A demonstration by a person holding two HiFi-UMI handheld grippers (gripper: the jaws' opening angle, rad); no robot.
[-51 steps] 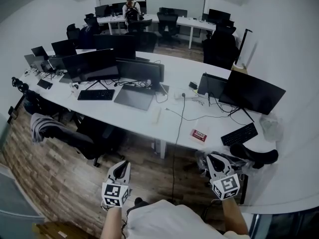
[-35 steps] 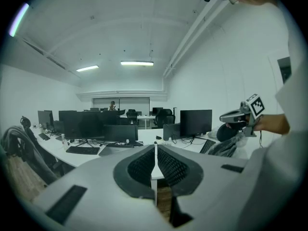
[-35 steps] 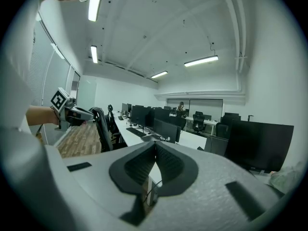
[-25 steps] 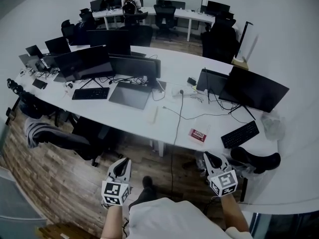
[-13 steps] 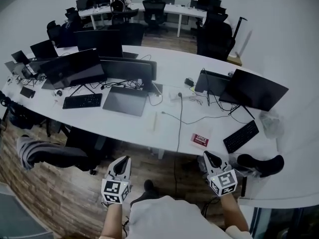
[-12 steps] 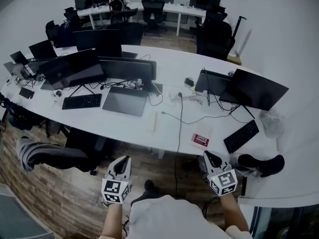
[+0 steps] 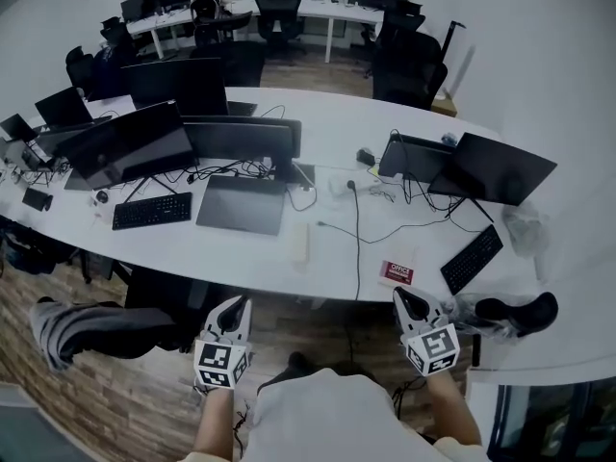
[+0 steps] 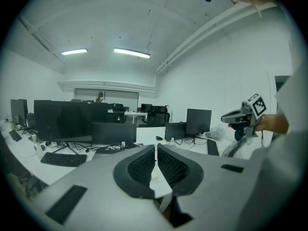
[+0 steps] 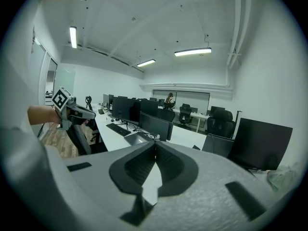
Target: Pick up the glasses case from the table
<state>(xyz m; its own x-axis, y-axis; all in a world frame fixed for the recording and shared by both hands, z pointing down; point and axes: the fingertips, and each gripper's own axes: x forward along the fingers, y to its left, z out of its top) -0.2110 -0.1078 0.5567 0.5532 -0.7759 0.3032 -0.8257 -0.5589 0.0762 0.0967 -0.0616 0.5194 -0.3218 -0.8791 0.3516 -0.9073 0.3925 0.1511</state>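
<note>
Nearer the table (image 7: 332, 128) than before, left gripper (image 7: 234, 306) and right gripper (image 7: 401, 298) hang short of its edge, fingers closed on nothing, while the pale oblong, likely the case (image 7: 300, 243), lies untouched at the left gripper's one o'clock: reach and grasp remain.

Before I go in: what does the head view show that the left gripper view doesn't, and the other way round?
Only the head view: a pale oblong thing, likely the glasses case, at the front edge of the white table, a red-labelled box to its right, and the wooden floor.
Only the left gripper view: the left gripper with its fingers pressed together and nothing between them, and the ceiling lights.
Both: the table, the black keyboard, the monitors and the right gripper.
</note>
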